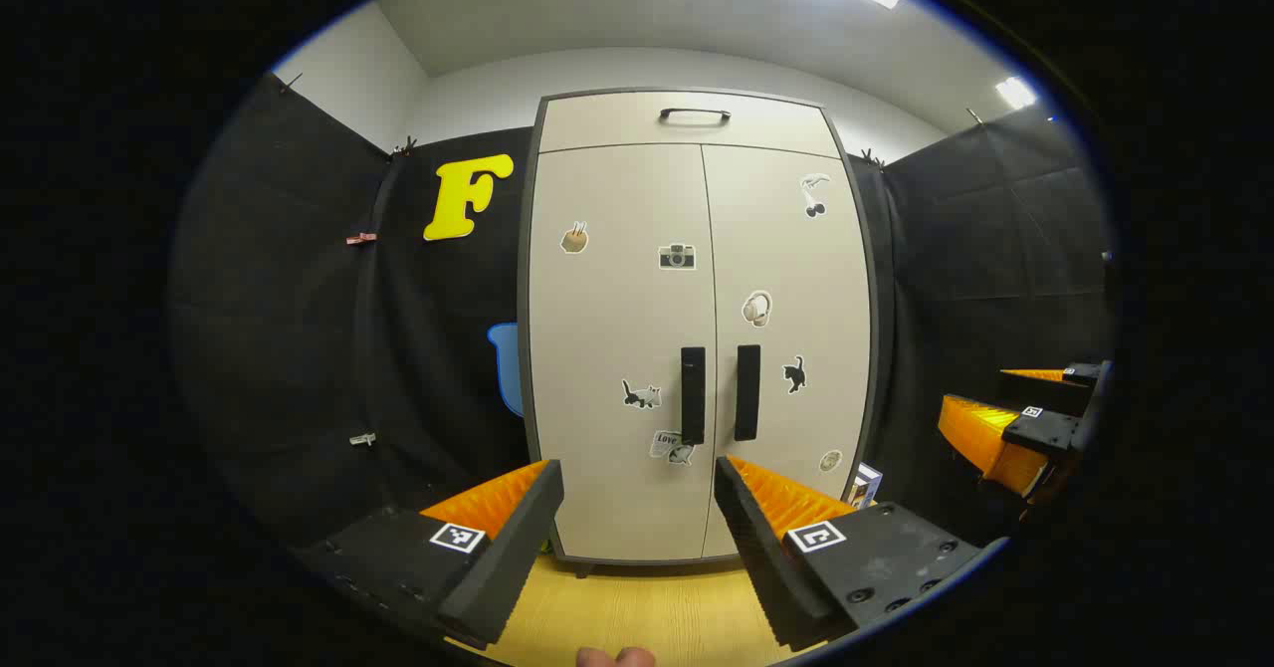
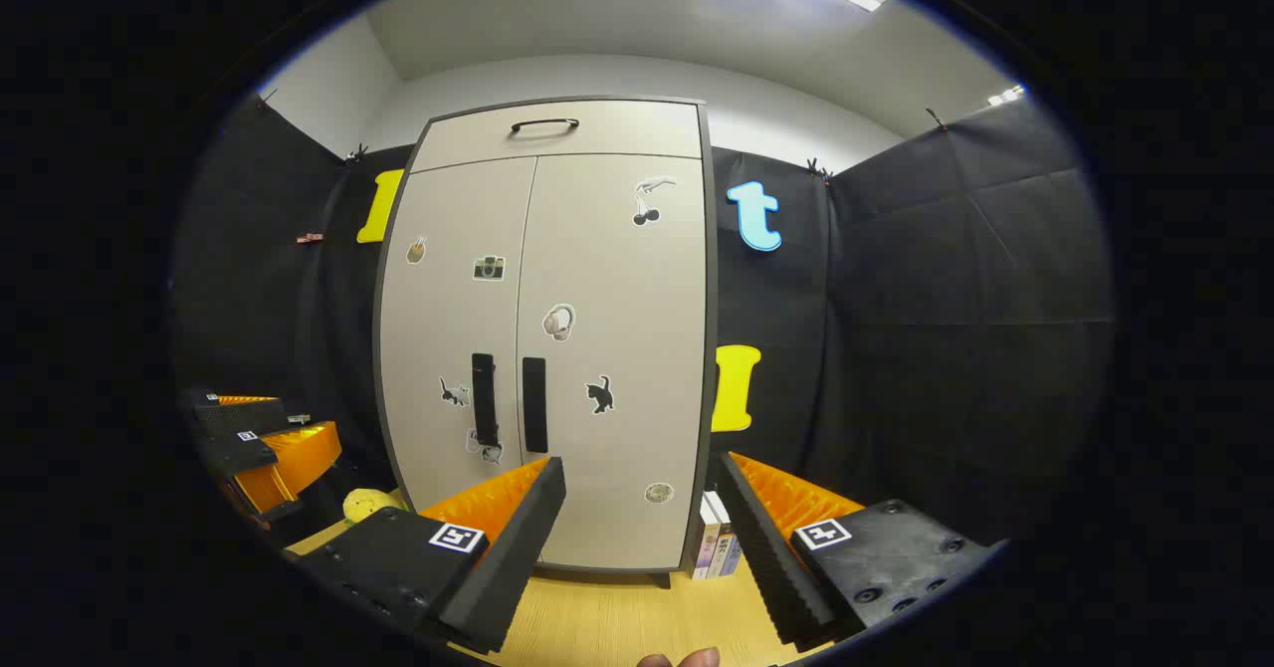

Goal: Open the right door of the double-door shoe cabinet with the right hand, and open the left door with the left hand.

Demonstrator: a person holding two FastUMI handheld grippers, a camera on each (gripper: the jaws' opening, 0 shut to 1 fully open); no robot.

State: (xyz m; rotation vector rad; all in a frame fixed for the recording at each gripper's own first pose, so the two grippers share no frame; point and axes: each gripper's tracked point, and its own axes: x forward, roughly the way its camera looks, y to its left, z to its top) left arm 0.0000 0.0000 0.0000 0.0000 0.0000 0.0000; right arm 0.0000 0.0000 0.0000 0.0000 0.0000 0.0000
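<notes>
The pale shoe cabinet [image 1: 637, 199] stands straight ahead with both doors shut. Its left door [image 1: 607, 329] and right door [image 1: 796, 279] carry stickers, and two dark vertical handles sit side by side at the centre seam: the left handle [image 1: 693, 395] and the right handle [image 1: 747, 392]. My left gripper [image 1: 637, 485] is open and empty, short of the cabinet, roughly in line with the left door. In the right gripper view the right handle [image 2: 534, 404] lies left of my right gripper [image 2: 642, 485], which is open, empty and also apart from the cabinet. The right gripper [image 1: 1005, 428] also appears at the right edge of the left gripper view.
A top drawer with a curved handle [image 1: 694, 114] sits above the doors. A few books [image 2: 712, 546] stand on the wooden floor [image 1: 637, 612] by the cabinet's right side. A yellow object [image 2: 366, 503] lies low at its left. Black cloth walls close in both sides.
</notes>
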